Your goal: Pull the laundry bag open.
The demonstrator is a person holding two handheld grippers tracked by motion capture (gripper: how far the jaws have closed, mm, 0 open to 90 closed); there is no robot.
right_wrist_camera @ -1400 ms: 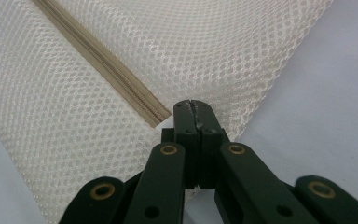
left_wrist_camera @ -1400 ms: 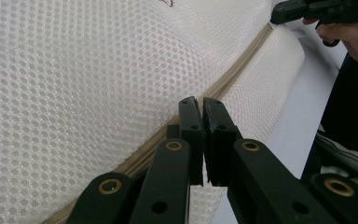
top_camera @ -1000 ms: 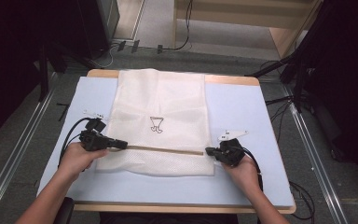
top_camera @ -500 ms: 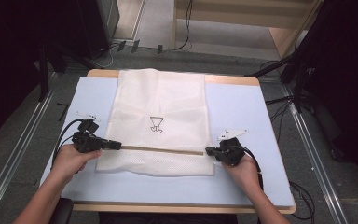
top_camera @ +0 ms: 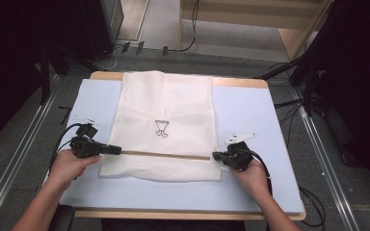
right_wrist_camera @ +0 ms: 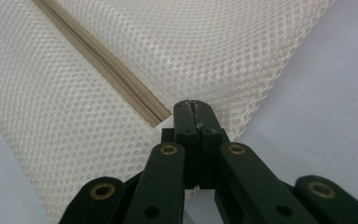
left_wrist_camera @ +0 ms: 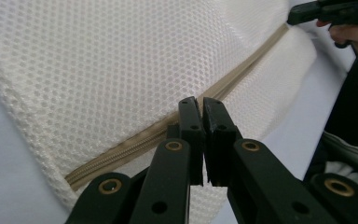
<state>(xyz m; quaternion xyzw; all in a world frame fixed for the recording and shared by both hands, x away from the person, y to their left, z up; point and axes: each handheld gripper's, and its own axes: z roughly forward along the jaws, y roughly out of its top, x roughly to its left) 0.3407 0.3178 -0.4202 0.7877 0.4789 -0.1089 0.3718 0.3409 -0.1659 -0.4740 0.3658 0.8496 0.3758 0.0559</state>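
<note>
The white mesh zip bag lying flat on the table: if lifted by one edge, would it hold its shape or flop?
The white mesh zip bag would probably flop: its thin netting lies limp and flat. It looks light, showing no bulge. The tan zipper is likely its stiffest line.

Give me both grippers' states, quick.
Left gripper: shut, jaws over the beige zipper of the white mesh laundry bag; grip unclear.
Right gripper: shut at the bag's edge; grip unclear.
</note>
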